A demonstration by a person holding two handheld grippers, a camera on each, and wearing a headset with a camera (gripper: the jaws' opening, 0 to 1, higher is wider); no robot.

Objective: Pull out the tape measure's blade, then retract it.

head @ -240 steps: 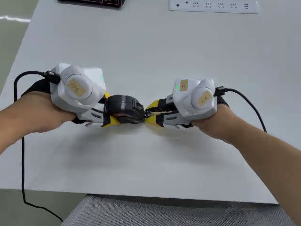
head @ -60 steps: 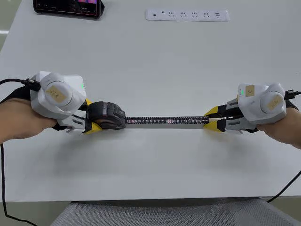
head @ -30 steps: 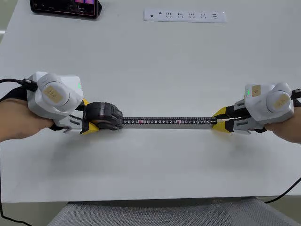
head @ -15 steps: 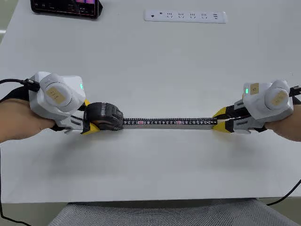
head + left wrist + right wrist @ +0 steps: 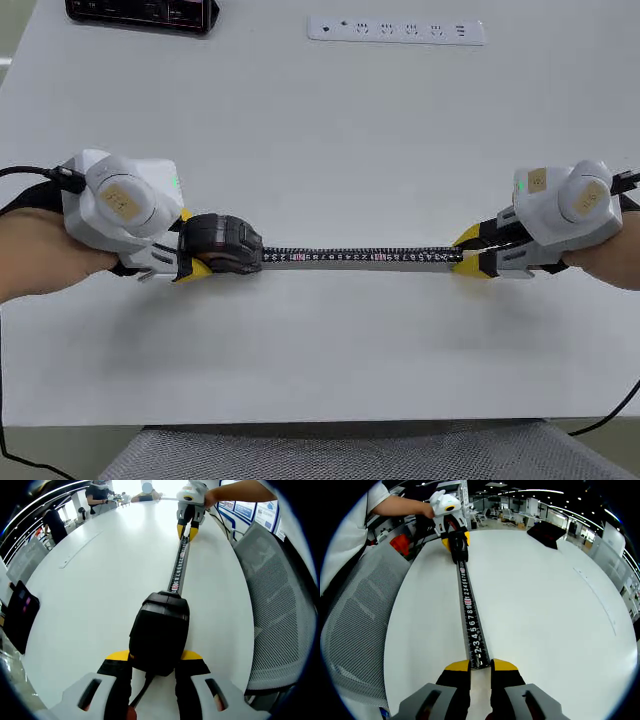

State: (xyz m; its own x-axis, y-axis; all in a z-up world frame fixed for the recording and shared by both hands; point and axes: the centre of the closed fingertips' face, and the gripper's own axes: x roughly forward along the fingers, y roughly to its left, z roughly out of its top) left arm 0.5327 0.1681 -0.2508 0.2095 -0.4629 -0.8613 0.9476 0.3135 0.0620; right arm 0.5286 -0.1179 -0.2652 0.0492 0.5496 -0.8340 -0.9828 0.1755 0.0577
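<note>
Head view: my left gripper point(image 5: 203, 246) clamps the tape measure point(image 5: 222, 243) on the table point(image 5: 330, 130), and my right gripper point(image 5: 468, 252) pinches the blade point(image 5: 360, 256) tip. The span has hardly grown this past second, so I judge the pull finished — retraction next.

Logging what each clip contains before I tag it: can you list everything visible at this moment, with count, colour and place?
table: one, white, under everything
tape measure case: one, black, left part of the table
blade: one, black with white numbers, pulled out rightward from the case just above the table
power strip: one, white, far edge
dark device: one, black, far left; type unclear
mesh chair: one, grey, at the near edge
cables: two, black, trailing off both sides
left gripper: white, yellow tips, shut on the case
right gripper: white, yellow tips, shut on the blade's end
left hand, right hand: each holding its gripper
</note>
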